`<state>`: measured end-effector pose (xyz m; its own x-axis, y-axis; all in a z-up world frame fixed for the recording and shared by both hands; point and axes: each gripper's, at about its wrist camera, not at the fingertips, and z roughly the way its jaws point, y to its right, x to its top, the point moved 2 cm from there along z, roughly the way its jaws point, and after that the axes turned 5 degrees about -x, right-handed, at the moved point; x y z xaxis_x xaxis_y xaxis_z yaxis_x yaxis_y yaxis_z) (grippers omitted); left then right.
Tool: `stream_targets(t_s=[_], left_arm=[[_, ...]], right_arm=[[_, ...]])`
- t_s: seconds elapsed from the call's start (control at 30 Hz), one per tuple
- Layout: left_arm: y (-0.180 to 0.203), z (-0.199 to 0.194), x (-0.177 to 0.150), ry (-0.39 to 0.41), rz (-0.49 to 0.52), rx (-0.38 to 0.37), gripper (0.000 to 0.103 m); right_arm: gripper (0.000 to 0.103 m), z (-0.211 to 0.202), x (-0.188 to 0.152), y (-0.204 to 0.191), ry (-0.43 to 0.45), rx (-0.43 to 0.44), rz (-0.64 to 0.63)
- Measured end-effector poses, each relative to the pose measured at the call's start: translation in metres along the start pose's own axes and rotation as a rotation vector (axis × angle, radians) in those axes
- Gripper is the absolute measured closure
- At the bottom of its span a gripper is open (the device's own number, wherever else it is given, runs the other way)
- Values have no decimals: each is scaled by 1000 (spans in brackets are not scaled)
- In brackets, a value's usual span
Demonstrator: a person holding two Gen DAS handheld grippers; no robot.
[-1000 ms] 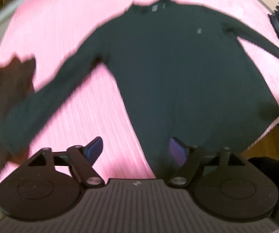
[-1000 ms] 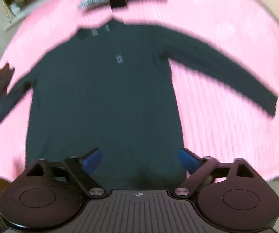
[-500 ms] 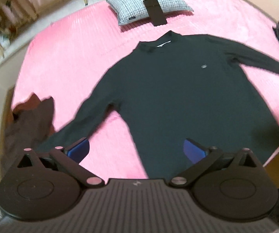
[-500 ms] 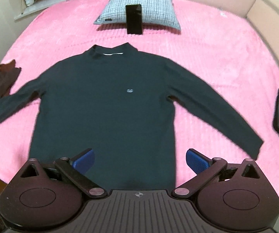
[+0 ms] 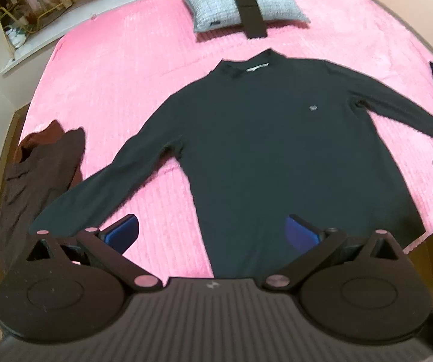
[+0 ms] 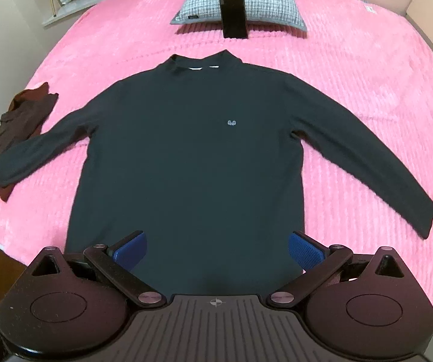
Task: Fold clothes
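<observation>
Right wrist: pink bed point(image 6: 352, 69) w/ flat dark shirt point(image 6: 186, 150), both grippers spread

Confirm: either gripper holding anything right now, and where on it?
Nothing held. Left gripper and right gripper are both open above the hem end of the dark shirt, spread flat.

**Soft cloth, matt plastic**

The bedspread point(image 6: 352, 69) is plush pink cloth with a ribbed pile. The long-sleeved top point(image 6: 192, 157) is smooth, matt dark knit; the brown garment point(image 5: 38, 166) is matt cloth too. The pillow point(image 6: 246, 3) has a coarse grey weave. Both grippers are matt black plastic with textured blue pads point(image 6: 305, 252).
</observation>
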<state>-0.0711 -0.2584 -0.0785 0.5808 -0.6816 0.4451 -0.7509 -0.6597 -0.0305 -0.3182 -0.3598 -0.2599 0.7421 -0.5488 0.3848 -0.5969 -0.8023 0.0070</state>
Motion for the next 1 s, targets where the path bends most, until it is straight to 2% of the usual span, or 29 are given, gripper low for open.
stream_targets(t_s=[0.1, 0.23, 0.47, 0.63, 0.8, 1.0], left_arm=[[-6, 0, 3, 10, 26, -39, 1], [-17, -2, -1, 22, 111, -92, 1], [-44, -13, -22, 49, 194, -204, 1], [-44, -21, -44, 44, 241, -255, 1], [-34, -22, -57, 25, 205, -262, 1], [-8, -15, -46, 36, 110, -218, 1]], right_arm=[[1, -6, -3, -7, 4, -16, 15], [1, -17, -8, -24, 19, -63, 50], [1, -35, -33, -81, 15, -115, 121], [1, -50, -53, -118, 5, -143, 136], [1, -47, -60, -129, -30, -134, 88], [1, -33, -43, -104, -43, -116, -4]])
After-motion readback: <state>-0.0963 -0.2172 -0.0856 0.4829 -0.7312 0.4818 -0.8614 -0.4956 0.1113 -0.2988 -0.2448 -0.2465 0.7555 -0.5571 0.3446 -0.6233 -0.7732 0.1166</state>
